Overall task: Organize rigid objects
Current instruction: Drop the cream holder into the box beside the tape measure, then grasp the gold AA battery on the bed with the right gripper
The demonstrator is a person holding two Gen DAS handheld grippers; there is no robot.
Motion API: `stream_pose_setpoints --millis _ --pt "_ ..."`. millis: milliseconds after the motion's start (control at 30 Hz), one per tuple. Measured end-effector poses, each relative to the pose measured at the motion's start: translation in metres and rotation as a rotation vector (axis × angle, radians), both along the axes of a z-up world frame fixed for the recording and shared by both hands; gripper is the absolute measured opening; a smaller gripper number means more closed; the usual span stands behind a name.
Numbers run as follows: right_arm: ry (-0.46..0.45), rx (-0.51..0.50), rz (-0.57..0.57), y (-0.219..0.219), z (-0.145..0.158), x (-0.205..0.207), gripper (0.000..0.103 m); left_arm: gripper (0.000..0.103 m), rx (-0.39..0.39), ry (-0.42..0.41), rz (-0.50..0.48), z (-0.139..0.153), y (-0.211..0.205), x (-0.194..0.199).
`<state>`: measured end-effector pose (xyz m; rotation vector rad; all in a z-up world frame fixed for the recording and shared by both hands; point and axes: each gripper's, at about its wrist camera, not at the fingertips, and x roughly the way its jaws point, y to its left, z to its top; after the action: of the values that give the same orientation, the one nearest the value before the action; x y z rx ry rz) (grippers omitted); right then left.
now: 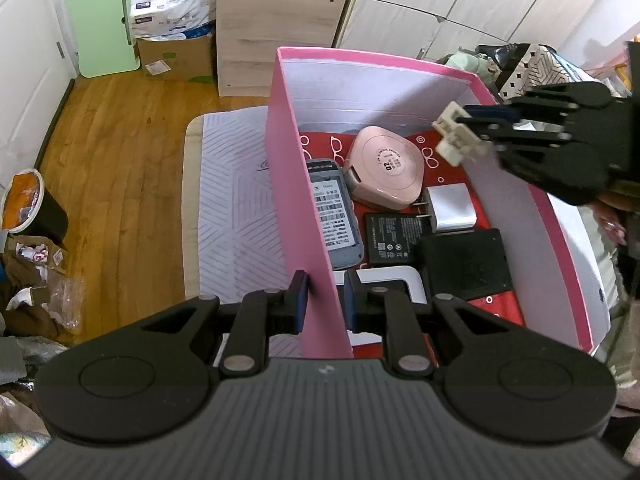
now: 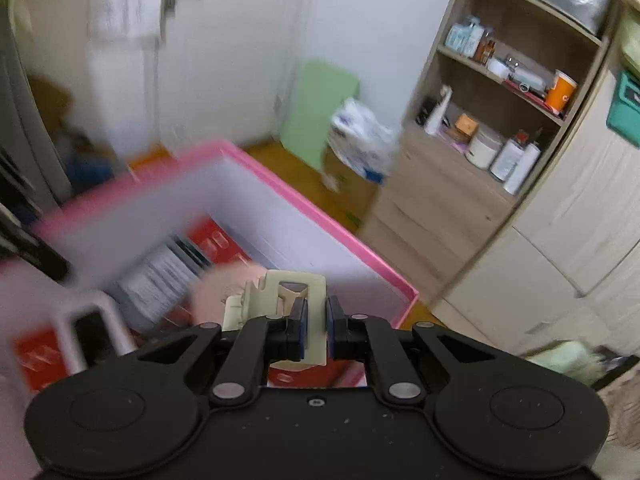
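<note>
Lower centre of left wrist view: left gripper (image 1: pixel 325 300) has its fingers nearly closed, pinching the pink box (image 1: pixel 298 184) by its side wall, one pad outside, one inside. Box sits on a pale striped mat (image 1: pixel 236 200) over wood floor.

Upper right of same view: right gripper (image 1: pixel 474 130) comes in over the box, fingers clamped tight on a cream plastic clip-like part (image 1: pixel 454 132). Right wrist view confirms: part (image 2: pixel 280 296) sticks up betw. the blue pads, box interior below, blurred.

Box contents, mid frame: pink rounded case (image 1: pixel 386 168), grey device w/ label (image 1: pixel 334 216), white charger (image 1: pixel 450 208), two flat black items.

Step in hand (judgement): drop the cream part into the box. To do well: keep left pinch steady so the wall doesn't flex, lower right over a free red patch near the far wall, release low, not from height.

Pose: both grippers angled steeply down; right enters from right edge.
</note>
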<state>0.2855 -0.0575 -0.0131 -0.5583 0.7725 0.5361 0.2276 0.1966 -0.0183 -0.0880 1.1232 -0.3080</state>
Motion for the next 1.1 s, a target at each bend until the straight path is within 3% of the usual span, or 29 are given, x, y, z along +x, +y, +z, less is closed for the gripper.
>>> stream_pose_setpoints --millis 133,167,200,267,500,600,700,833,967,1033,1100 --pt "-0.067 -0.153 -0.051 0.013 -0.009 0.006 0.012 0.016 -0.016 -0.003 -0.011 -0.001 0.003 0.0" --pt "-0.06 -0.144 -0.052 0.014 -0.008 0.005 0.02 0.016 -0.018 -0.003 -0.012 -0.001 0.003 0.0" --pt "-0.046 -0.11 -0.053 0.013 -0.003 0.002 0.031 0.016 -0.021 -0.004 -0.013 -0.001 0.004 0.0" --pt "-0.011 -0.02 -0.036 0.005 0.01 -0.005 0.04 0.017 -0.027 -0.005 -0.019 -0.001 0.005 -0.001" --pt "-0.003 0.308 -0.111 -0.056 0.043 -0.046 0.046 0.019 -0.041 -0.008 -0.035 -0.002 0.007 0.0" --pt "-0.051 0.406 -0.184 -0.089 0.049 -0.068 0.056 0.019 -0.048 -0.009 -0.04 -0.002 0.008 0.001" --pt "-0.102 0.398 -0.264 -0.117 0.04 -0.085 0.057 0.02 -0.051 -0.011 -0.043 -0.003 0.009 0.0" --pt "-0.083 0.368 -0.356 -0.14 0.015 -0.099 0.057 0.02 -0.059 -0.014 -0.042 -0.003 0.011 0.0" --pt "-0.083 0.324 -0.374 -0.144 -0.011 -0.104 0.057 0.02 -0.061 -0.015 -0.041 -0.003 0.011 -0.001" --pt "-0.11 0.323 -0.384 -0.145 -0.025 -0.101 0.059 0.02 -0.062 -0.013 -0.039 -0.004 0.011 -0.001" --pt "-0.118 0.319 -0.418 -0.146 -0.035 -0.095 0.069 0.02 -0.061 -0.013 -0.039 -0.004 0.011 -0.001"
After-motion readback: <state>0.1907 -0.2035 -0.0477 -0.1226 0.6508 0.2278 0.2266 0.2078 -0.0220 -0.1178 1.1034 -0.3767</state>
